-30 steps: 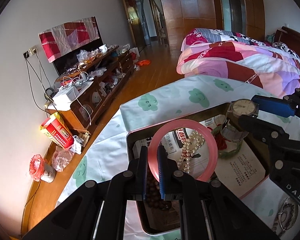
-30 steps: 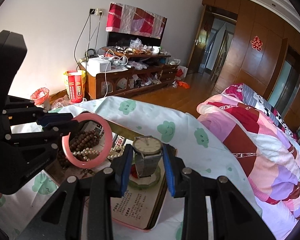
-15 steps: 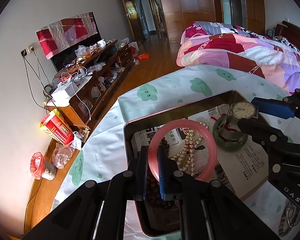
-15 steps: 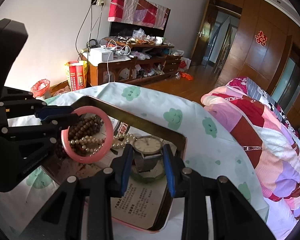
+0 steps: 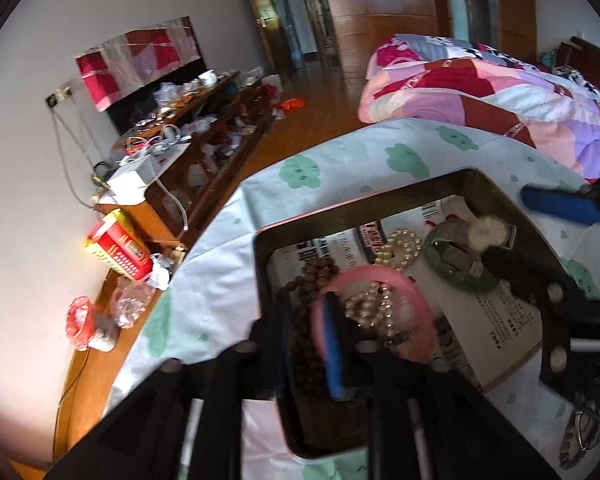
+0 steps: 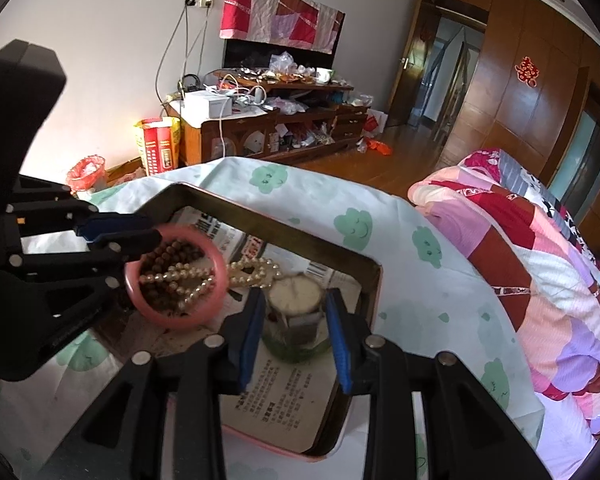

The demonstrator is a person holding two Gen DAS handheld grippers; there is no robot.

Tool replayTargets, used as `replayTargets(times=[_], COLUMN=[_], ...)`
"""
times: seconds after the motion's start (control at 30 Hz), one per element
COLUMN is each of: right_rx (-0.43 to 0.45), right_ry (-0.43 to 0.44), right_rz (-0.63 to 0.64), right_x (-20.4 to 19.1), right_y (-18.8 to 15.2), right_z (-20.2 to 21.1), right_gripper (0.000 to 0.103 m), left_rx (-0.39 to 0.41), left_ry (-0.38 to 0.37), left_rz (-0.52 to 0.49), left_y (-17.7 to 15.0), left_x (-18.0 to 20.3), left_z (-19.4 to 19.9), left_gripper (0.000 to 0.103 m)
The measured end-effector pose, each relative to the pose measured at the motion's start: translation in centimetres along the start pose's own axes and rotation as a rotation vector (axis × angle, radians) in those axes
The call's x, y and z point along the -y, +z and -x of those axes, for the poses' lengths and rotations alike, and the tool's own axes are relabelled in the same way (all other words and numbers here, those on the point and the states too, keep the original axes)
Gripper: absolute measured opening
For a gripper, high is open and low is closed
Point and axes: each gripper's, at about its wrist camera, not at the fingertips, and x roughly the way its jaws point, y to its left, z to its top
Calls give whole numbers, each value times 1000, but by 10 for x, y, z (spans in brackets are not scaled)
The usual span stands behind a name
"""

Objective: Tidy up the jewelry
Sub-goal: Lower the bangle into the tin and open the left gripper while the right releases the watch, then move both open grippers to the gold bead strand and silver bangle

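A dark metal tray lined with newspaper sits on the cloud-print tablecloth. My left gripper is shut on the rim of a pink bangle, held low over brown wooden beads and a pearl string. My right gripper is open, its fingers either side of a silver wristwatch that lies on a green jade bangle in the tray.
A metal chain bracelet lies on the cloth outside the tray at right. A bed with a patchwork quilt is close behind the table. A cluttered wooden cabinet stands by the wall.
Both grippers have come down into the tray. The right gripper has opened and let the watch go onto the green bangle. The left still grips the pink bangle, now lower over the beads.
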Motion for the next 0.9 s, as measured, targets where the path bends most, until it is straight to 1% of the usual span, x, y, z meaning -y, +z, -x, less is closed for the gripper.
replayTargets(times=[0.03,0.07,0.1,0.13,0.27,0.43,0.53,0.6,0.67,0.73,0.9], right_rx=[4,15,29,35,36,24,11,9,11,7,-21], right_ry=[-6,-10,-9,-8,-17,-37,-45,-55,-65,-75,-79], right_rz=[0,-3,-6,-7,-15,-40,-57,-72,-84,-99,-135], right_x=[1,1,2,4,8,15,21,24,27,30,36], right_y=[0,-1,-2,-4,-11,-29,-42,-54,-63,-73,-100], right_z=[2,7,12,17,33,51,59,68,74,79,88], right_gripper=[54,62,63,63,63,63,64,68,70,70,70], left_rx=[18,45,70,85,91,75,57,49,37,26,19], left_ry=[3,19,27,20,12,-14,-24,-24,-38,-34,-48], left_rz=[10,22,31,38,77,98,88,93,91,89,88], left_y=[-1,-4,-6,-8,-24,-56,-73,-83,-93,-102,-111], left_x=[-2,-4,-6,-8,-12,-7,0,4,7,12,20], left_z=[6,15,22,28,49,68,74,78,81,83,89], left_gripper=[59,69,77,77,77,77,76,76,77,77,76])
